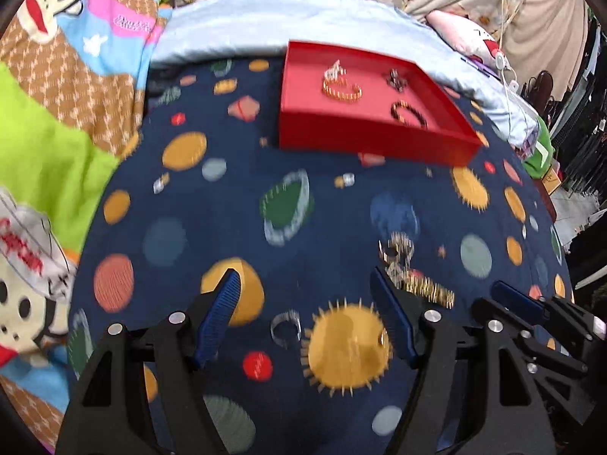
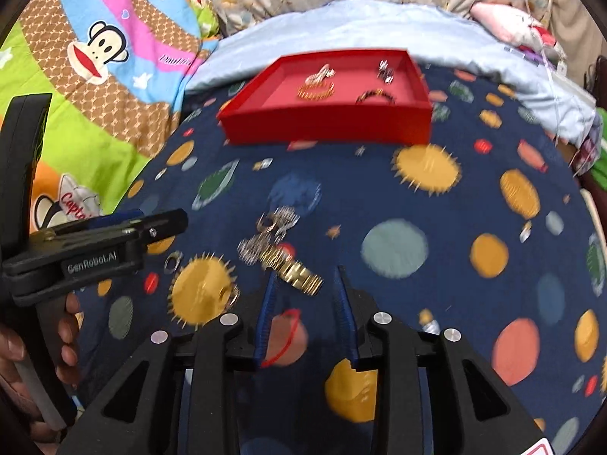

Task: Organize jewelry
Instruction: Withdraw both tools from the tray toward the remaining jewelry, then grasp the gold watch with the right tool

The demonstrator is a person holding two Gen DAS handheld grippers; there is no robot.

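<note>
Left tool [image 1: 307, 299] spread wide over the planet-print cloth [image 1: 227, 197], nothing btwn its blue pads. Right tool [image 2: 305, 284] also parted, gap narrower, tips low over the cloth; gold link bracelet [image 2: 294, 267] lies just ahead of them, its near end btwn the tips, left pad close by or touching it, too blurred to say; not gripped. Silver chain pieces [image 2: 273, 227] tangled right behind the bracelet, touching it. Small silver ring [image 2: 173, 260] sits apart to the left, beside a yellow sun print. Red tray [image 1: 375, 144] at far side of the cloth, w/ a gold beaded bracelet [image 1: 341, 89], a silver piece [image 1: 334, 70] touching it, a dark beaded bracelet [image 1: 408, 113] and a small dark-silver item [image 1: 396, 77] inside. Monkey-print bedding [image 2: 102, 49] left, pale blue quilt [image 1: 265, 19] behind tray. Everything motion-blurred.
</note>
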